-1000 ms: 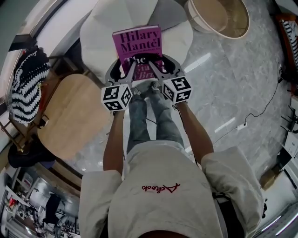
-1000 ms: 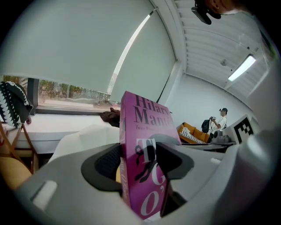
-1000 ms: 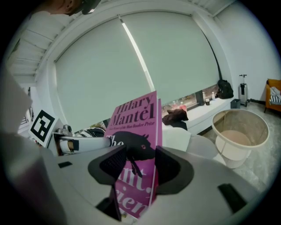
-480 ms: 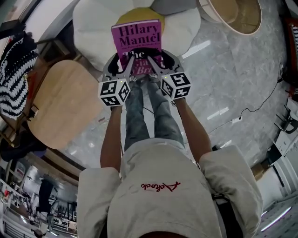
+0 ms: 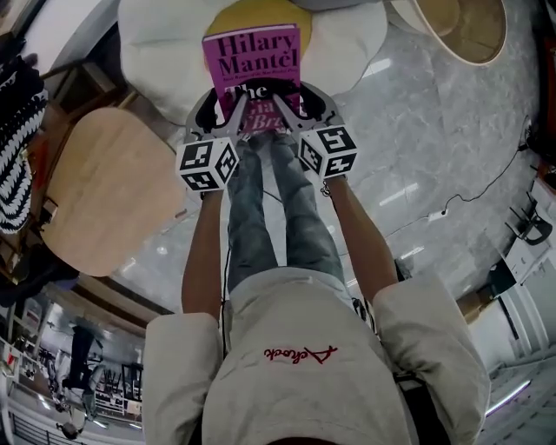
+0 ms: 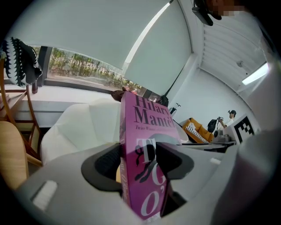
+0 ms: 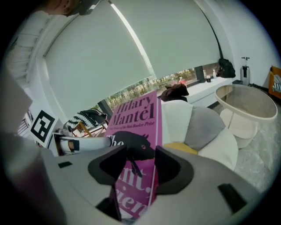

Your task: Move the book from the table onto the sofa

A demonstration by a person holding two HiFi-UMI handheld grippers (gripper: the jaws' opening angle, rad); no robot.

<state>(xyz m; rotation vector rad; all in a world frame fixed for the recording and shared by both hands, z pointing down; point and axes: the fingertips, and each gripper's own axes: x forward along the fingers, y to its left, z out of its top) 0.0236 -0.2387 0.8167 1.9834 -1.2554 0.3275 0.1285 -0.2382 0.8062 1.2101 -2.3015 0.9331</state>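
Note:
A magenta book point(image 5: 252, 68) with "Hilary Mantel" on its cover is held in the air between both grippers. My left gripper point(image 5: 228, 113) is shut on its lower left edge and my right gripper point(image 5: 291, 109) on its lower right edge. The book hangs over the white sofa point(image 5: 156, 61) and its yellow cushion point(image 5: 248, 17). In the left gripper view the book point(image 6: 145, 145) stands edge-on between the dark pads of the left gripper point(image 6: 138, 165). The right gripper view shows the book point(image 7: 136, 127) clamped in the right gripper point(image 7: 140, 165), with the sofa point(image 7: 219, 145) behind.
A round wooden table point(image 5: 104, 191) stands at the left, beside the person's legs. A pale round tub-like table point(image 5: 460, 26) is at the upper right. A grey cushion point(image 7: 202, 125) lies on the sofa. A cable point(image 5: 469, 195) runs over the marble floor at right.
The person has stepped toward the sofa. The book, still held by both grippers, has gone from the sofa's front edge to above the yellow cushion. The wooden table has slid back at left.

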